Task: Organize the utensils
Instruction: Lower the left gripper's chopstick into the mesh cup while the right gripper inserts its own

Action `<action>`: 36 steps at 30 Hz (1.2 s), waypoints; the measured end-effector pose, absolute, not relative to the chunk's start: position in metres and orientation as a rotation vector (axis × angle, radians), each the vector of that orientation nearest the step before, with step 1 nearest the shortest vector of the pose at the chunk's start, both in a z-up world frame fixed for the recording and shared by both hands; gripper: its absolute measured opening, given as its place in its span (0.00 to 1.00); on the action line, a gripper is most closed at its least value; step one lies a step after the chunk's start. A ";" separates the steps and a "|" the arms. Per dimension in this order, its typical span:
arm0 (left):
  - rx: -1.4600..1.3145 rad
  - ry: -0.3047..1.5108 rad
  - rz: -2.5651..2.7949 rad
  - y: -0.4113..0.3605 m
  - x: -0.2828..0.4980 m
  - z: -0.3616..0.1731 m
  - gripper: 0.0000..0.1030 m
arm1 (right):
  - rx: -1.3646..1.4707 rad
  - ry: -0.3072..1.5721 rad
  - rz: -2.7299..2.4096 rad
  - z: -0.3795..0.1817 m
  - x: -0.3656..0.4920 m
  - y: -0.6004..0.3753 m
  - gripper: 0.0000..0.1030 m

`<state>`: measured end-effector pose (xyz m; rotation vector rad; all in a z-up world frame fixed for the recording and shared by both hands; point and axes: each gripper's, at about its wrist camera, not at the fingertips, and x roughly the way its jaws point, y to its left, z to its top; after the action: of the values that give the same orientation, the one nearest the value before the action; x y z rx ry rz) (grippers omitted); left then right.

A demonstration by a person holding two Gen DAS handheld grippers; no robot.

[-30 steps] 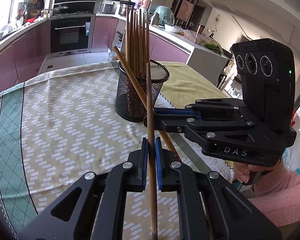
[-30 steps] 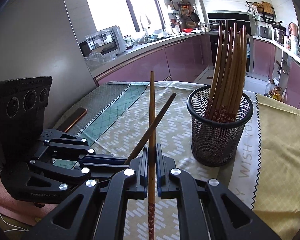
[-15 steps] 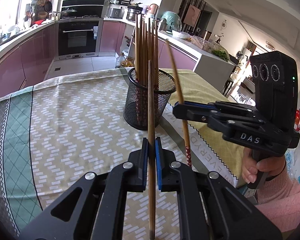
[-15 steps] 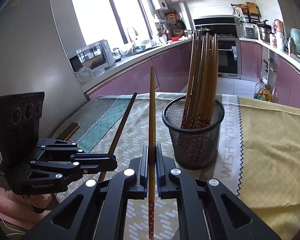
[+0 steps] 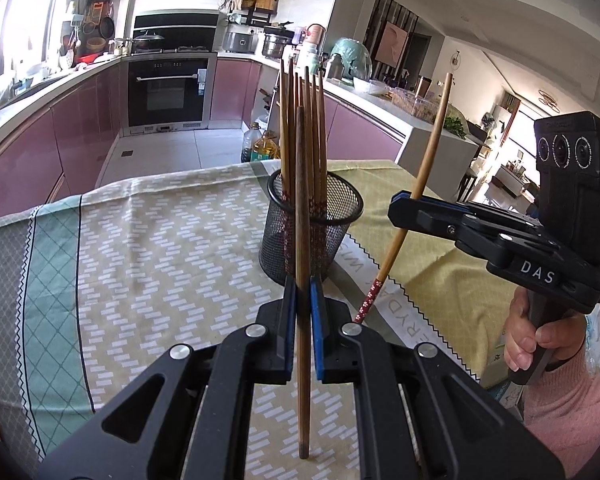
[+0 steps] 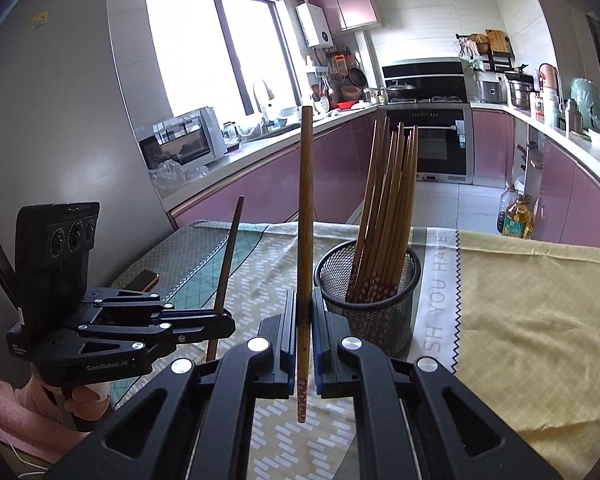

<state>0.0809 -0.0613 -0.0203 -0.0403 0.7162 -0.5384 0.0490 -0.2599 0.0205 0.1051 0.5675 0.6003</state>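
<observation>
Each gripper is clamped on one chopstick, held upright above the tablecloth (image 5: 147, 240): the left gripper (image 5: 302, 292) grips a plain one (image 5: 302, 208), the right gripper (image 6: 303, 308) a flower-tipped one (image 6: 305, 216). A mesh cup (image 6: 374, 320) of chopsticks stands just beyond both, apart from them.

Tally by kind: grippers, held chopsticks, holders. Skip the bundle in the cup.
Grippers: 2, left gripper and right gripper
Held chopsticks: 2, left's chopstick and right's chopstick
Mesh holder: 1
Total: 5
</observation>
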 end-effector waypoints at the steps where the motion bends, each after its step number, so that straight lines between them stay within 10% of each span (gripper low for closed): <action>1: -0.040 0.710 -0.536 -0.061 0.081 -0.018 0.07 | 0.103 0.562 0.600 0.023 0.049 -0.260 0.06; 36: -0.038 0.587 -0.544 -0.074 0.089 0.041 0.07 | 0.096 0.454 0.578 0.059 0.058 -0.278 0.06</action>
<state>0.0890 -0.0736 0.0410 -0.0380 0.5873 -0.5444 0.0581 -0.2779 0.0594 0.0963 0.4542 0.5780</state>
